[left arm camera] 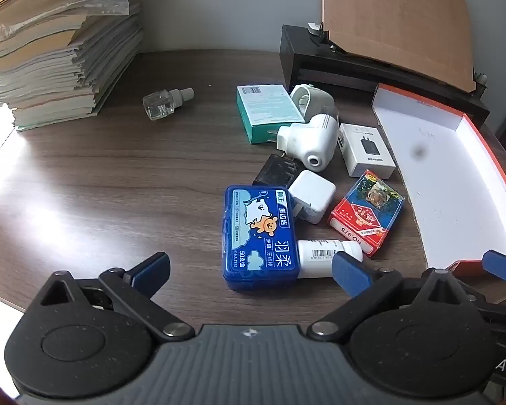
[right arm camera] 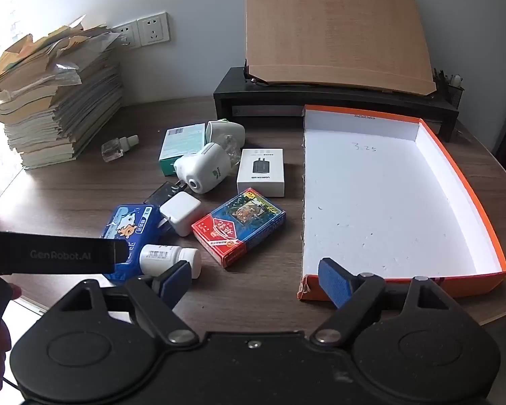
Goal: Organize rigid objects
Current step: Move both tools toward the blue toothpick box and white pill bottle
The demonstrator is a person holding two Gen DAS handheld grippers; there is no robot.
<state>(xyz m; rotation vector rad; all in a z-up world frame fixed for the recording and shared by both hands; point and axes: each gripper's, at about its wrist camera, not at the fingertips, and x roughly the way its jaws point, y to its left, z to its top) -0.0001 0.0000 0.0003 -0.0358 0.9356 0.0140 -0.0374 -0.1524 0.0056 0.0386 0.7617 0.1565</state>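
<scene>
Left fingers (left arm camera: 249,271): spread wide, holding nothing, low over the counter (left arm camera: 118,185) just short of the blue floss box (left arm camera: 259,236).
Right fingers (right arm camera: 254,281): spread wide, holding nothing, between the white bottle (right arm camera: 170,259) and the near corner of the orange tray (right arm camera: 462,182).
Far left: paper stack (right arm camera: 57,114) by the wall; clear refill vial (right arm camera: 118,148) lies beside it, well apart from the cluster.
Cluster, left side: blue floss box flat on the counter, white bottle on its side touching the box's right edge.
Cluster, middle: black charger (left arm camera: 276,168) and white cube charger (right arm camera: 180,212) touching; white plug-in unit (right arm camera: 204,168) behind them, resting against the teal box (right arm camera: 180,146).
Cluster, right side: red card pack (right arm camera: 239,226) near the tray; white charger carton (right arm camera: 261,172) behind it.
Right: orange tray, white inside, nothing in it; near left corner torn.
Behind tray: black riser (right arm camera: 337,101) carrying a tilted wooden board (right arm camera: 337,30).
</scene>
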